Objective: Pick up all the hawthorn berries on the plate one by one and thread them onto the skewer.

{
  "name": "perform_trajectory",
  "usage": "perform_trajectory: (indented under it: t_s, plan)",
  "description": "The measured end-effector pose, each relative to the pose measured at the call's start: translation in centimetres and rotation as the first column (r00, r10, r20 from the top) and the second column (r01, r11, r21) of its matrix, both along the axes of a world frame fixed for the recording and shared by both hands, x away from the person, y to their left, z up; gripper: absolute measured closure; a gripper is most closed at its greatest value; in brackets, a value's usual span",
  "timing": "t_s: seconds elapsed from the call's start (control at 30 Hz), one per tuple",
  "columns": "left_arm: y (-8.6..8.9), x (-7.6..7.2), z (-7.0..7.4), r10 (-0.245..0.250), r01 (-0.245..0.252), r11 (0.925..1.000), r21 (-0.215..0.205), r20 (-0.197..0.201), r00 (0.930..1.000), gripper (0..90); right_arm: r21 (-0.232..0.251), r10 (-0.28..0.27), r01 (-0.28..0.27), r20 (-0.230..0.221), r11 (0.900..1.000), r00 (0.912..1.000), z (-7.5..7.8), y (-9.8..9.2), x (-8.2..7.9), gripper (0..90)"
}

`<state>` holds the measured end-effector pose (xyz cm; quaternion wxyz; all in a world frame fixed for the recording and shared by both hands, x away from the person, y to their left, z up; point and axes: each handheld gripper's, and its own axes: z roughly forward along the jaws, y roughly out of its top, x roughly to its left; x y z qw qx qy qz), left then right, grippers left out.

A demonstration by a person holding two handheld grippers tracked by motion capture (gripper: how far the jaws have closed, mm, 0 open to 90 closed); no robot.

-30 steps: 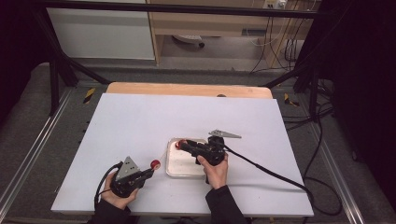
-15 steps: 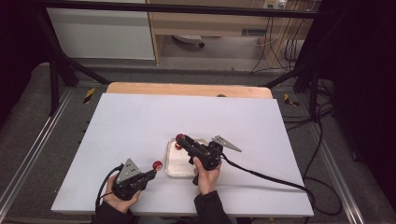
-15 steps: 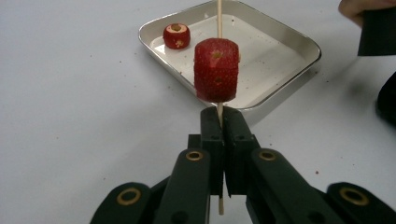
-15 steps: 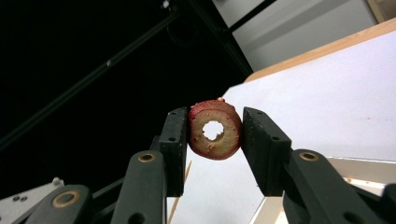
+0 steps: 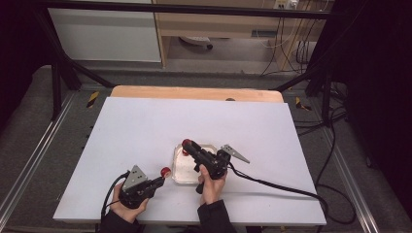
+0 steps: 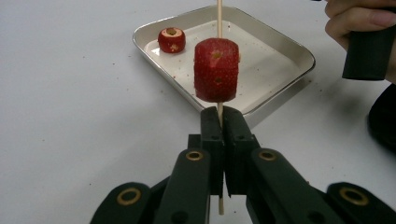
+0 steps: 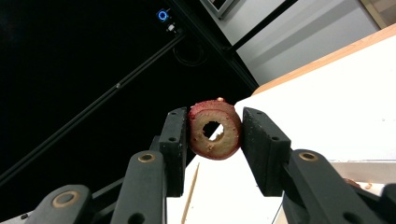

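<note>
Skewer point(image 6: 218, 14) top cut off, clamped in left tongs point(image 6: 223, 119); right tongs point(image 7: 215, 130) grip cored strawberry point(image 7: 215, 129)

A tray point(image 5: 193, 178) sits on the near middle of the table point(image 5: 145, 126). The right gripper point(image 5: 186, 144) hangs over the tray's far left corner, with a cored fruit piece point(image 7: 215, 129) between its jaws. The left gripper point(image 5: 164, 173) lies to the near left of the tray, just beside its left edge, and its jaws pinch a skewer point(image 6: 218, 14) that carries a fruit piece point(image 6: 216, 70). In the left gripper view another fruit piece point(image 6: 171, 39) lies in a far corner of the tray, beyond the skewered one.
</note>
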<state>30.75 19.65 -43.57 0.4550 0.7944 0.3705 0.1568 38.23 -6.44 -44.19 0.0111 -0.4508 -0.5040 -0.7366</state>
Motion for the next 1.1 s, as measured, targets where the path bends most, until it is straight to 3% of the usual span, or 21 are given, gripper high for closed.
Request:
perform_trajectory:
  t_s: [1.1]
  plan:
    - [-1.1, 0.4, -0.1, 0.012, -0.013, 0.9996, -0.024, -0.019, 0.9997, 87.8, -0.011, 0.015, -0.015, -0.008, 1.000, 0.9999, -0.4, 0.5, 0.0, 62.1]
